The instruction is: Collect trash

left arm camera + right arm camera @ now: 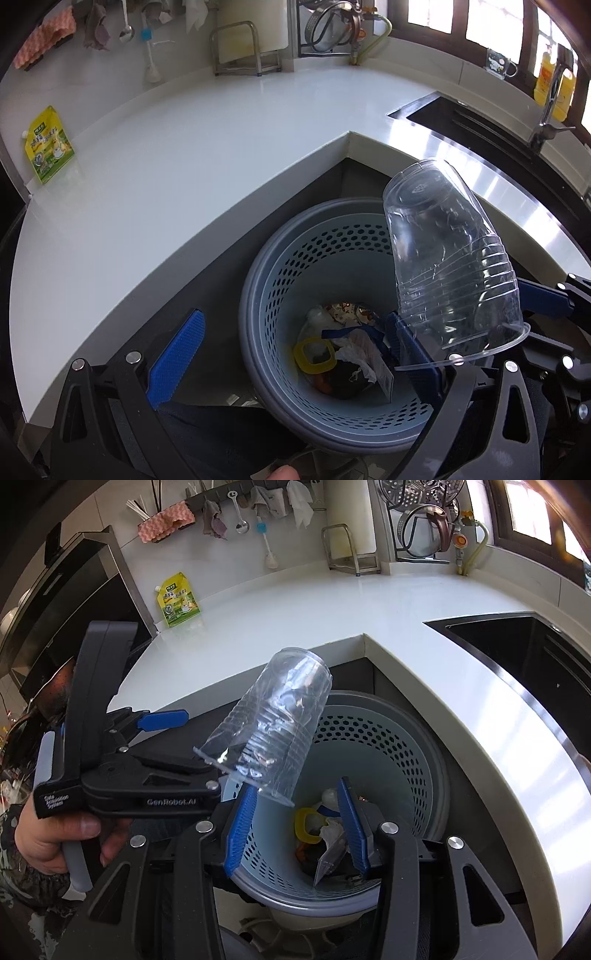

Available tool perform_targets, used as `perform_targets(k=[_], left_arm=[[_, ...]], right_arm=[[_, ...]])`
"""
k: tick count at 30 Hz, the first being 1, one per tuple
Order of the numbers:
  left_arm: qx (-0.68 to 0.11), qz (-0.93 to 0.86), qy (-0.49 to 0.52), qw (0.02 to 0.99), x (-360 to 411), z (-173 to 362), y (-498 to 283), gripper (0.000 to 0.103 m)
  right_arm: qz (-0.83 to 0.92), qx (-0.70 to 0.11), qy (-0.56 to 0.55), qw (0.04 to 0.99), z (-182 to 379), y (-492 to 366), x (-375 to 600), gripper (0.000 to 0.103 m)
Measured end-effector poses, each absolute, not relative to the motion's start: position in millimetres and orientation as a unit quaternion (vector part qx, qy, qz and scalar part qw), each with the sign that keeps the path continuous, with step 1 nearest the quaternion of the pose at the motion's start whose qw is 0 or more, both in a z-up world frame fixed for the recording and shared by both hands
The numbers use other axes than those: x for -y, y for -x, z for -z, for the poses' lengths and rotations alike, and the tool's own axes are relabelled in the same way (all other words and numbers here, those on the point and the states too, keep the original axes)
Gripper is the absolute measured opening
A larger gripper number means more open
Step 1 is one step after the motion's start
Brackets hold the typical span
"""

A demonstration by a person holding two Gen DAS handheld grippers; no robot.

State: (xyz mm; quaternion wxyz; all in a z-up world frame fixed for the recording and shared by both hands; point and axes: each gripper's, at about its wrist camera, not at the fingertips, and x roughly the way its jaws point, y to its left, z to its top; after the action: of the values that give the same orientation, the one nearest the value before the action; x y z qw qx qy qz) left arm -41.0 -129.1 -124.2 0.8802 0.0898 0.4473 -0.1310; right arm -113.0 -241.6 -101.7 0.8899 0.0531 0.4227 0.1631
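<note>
White kitchen counter [184,155] wraps round ahead of both claws. Beneath them sits the grey perforated basket [291,236], with trash in its bottom. The clear plastic cup [443,251] is upside down against the right finger of the left claw [295,321], which is spread wide and clamps nothing. The right claw [295,786] gapes empty. I'd tilt the left one gently so the cup slides off inside the rim

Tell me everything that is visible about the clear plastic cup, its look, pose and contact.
The clear plastic cup is thin and transparent, with horizontal ribs around its wider half and a flared rim. It looks empty. It is tilted with its base up and its mouth down, above the perforated grey-blue trash basket, not inside it. At its rim it meets one blue finger of the left gripper, whose jaws stand wide apart. It is not between the fingers of the right gripper.
</note>
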Motion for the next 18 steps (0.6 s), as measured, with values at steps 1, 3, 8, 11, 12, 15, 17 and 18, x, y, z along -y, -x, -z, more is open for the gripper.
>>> perform_targets(k=[1,3,8,11,12,15,17,18], left_arm=[[-0.449,0.138,-0.094,0.878,132,125,43,0.096],[-0.453,0.15,-0.1,0.873,136,126,46,0.096],[-0.457,0.161,-0.099,0.869,139,127,48,0.096],[-0.461,0.179,-0.085,0.865,138,124,49,0.096],[-0.459,0.184,-0.084,0.865,138,123,49,0.096],[-0.455,0.187,-0.082,0.867,137,119,50,0.096],[-0.456,0.201,-0.07,0.864,135,116,50,0.096],[-0.453,0.2,-0.069,0.866,134,115,50,0.096]], right_arm=[[-0.158,-0.421,-0.056,0.891,102,111,243,0.044],[-0.149,-0.419,-0.06,0.894,102,106,247,0.044],[-0.124,-0.425,-0.06,0.895,108,97,255,0.044],[-0.109,-0.431,-0.067,0.893,116,93,263,0.044],[-0.106,-0.434,-0.067,0.892,119,91,264,0.044],[-0.092,-0.439,-0.069,0.891,126,88,271,0.044],[-0.086,-0.442,-0.077,0.89,130,87,275,0.044],[-0.087,-0.442,-0.081,0.889,131,86,277,0.044]])
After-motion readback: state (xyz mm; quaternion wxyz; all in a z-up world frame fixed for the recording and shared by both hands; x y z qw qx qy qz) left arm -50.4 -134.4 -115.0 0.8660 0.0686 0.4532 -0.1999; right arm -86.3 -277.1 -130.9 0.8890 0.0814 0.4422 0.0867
